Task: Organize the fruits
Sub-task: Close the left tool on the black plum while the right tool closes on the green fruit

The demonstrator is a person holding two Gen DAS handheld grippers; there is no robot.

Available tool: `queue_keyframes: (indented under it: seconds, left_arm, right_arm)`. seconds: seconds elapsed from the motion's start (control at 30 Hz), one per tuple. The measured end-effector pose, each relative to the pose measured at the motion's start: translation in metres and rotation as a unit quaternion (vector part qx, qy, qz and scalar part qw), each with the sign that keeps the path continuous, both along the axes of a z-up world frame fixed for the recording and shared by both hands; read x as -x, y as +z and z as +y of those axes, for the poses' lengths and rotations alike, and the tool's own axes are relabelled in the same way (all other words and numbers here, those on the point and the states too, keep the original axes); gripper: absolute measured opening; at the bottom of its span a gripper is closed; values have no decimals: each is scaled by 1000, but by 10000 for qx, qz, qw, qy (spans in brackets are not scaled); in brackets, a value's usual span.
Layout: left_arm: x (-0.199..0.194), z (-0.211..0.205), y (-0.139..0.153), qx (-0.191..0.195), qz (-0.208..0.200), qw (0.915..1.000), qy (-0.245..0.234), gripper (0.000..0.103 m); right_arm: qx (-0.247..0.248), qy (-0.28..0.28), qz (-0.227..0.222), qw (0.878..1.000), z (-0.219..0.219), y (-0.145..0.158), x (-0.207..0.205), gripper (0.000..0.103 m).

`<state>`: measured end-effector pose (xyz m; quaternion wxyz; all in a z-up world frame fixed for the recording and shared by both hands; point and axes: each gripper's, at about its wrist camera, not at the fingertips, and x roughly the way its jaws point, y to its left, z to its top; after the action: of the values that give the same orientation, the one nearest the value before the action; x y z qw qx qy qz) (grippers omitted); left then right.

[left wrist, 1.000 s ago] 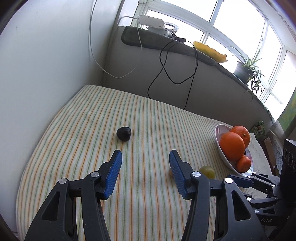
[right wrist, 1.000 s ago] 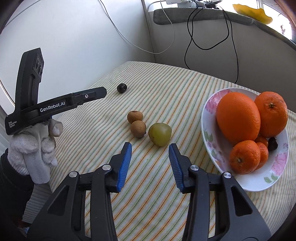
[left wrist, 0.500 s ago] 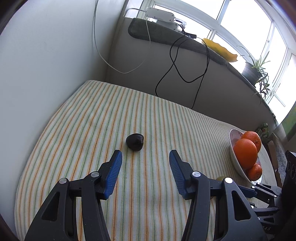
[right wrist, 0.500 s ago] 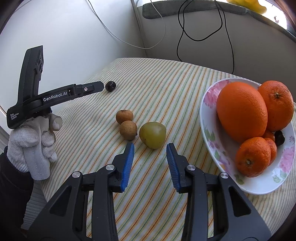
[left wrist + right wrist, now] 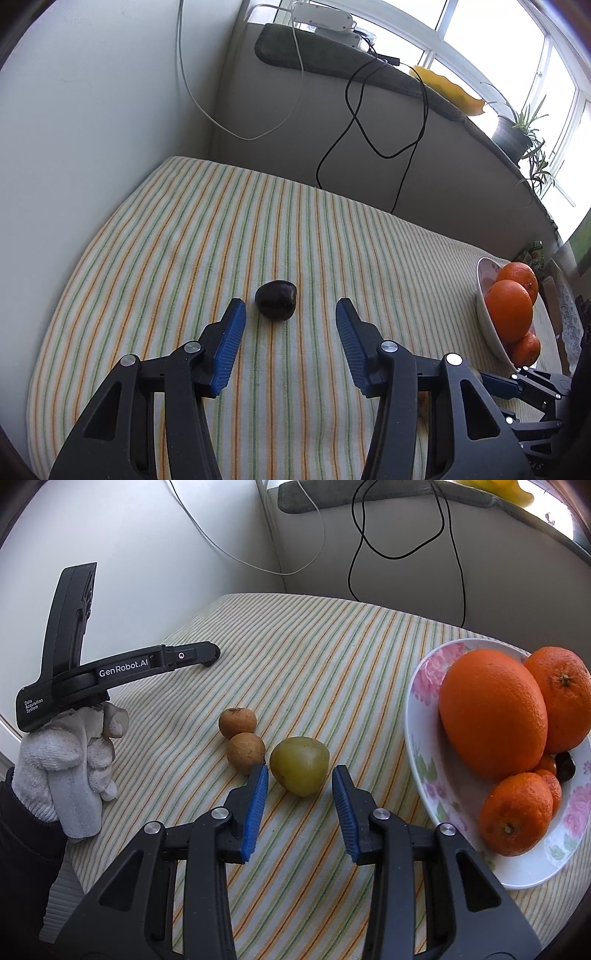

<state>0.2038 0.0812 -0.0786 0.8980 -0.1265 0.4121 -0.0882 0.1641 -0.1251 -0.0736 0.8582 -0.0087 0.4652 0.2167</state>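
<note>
A small dark fruit (image 5: 276, 302) lies on the striped cloth (image 5: 221, 229), just ahead of my left gripper (image 5: 289, 304) and between its fingertips. Those jaws are closing slightly, and the pads stand clear of the fruit. A green fruit (image 5: 299, 764) sits between the tips of my right gripper (image 5: 300, 771), with a narrow gap on each side, so this gripper is open too. Two brown round fruits (image 5: 237, 722) (image 5: 245, 752) lie just left of the green one. A flowered bowl (image 5: 417, 701) on the right holds several oranges (image 5: 493, 720).
A gloved hand (image 5: 66, 760) holds the left gripper at the left of the right wrist view. Walls close the table's left and far sides, with hanging cables (image 5: 354, 122). A sill above carries a power strip (image 5: 321, 16) and a potted plant (image 5: 513, 136).
Both grippers moved forward and down. The dark fruit now lies level with the left fingertips. The green fruit has come between the right fingertips, whose jaws have narrowed.
</note>
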Motion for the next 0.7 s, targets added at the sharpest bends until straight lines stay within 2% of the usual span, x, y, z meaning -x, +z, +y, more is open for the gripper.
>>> queue_keyframes:
  seconds: [0.33, 0.6, 0.7]
  left_arm:
    - [-15, -5, -9, -278, 178, 9994, -81, 43]
    - [-19, -6, -12, -359, 176, 9992, -93, 25]
    - [-19, -9, -11, -395, 142, 9990, -134, 24]
  right_arm:
    - [126, 63, 0, 9999, 3, -2, -2, 36]
    - [175, 110, -12, 9998, 5, -1, -2, 32]
    - [158, 114, -15, 9998, 6, -1, -3, 32]
